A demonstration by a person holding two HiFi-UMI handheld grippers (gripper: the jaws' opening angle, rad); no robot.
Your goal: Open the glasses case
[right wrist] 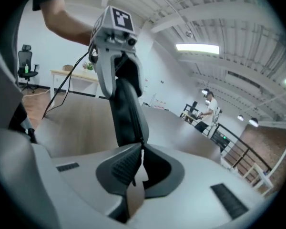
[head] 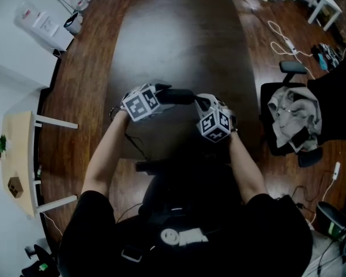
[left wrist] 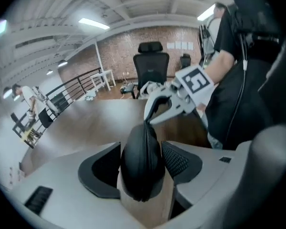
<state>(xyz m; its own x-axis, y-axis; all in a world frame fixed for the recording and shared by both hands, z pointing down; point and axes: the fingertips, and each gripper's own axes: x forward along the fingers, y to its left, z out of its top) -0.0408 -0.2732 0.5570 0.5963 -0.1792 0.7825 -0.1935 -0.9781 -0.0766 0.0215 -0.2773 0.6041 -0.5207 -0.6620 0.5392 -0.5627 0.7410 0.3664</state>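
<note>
Glasses case (left wrist: 142,159) btwn left hand-held gripper (left wrist: 142,173) jaws, midair

The head view looks steeply down from over the person's shoulders onto the dark table (head: 179,45), with the left tongs (head: 162,94) and right tongs (head: 203,103) near mid-frame. Each gripper view sits close behind its own jaws, and the two face roughly toward each other. All three share the glasses case (head: 177,96), though the dim head view probably gives only its outline.
</note>
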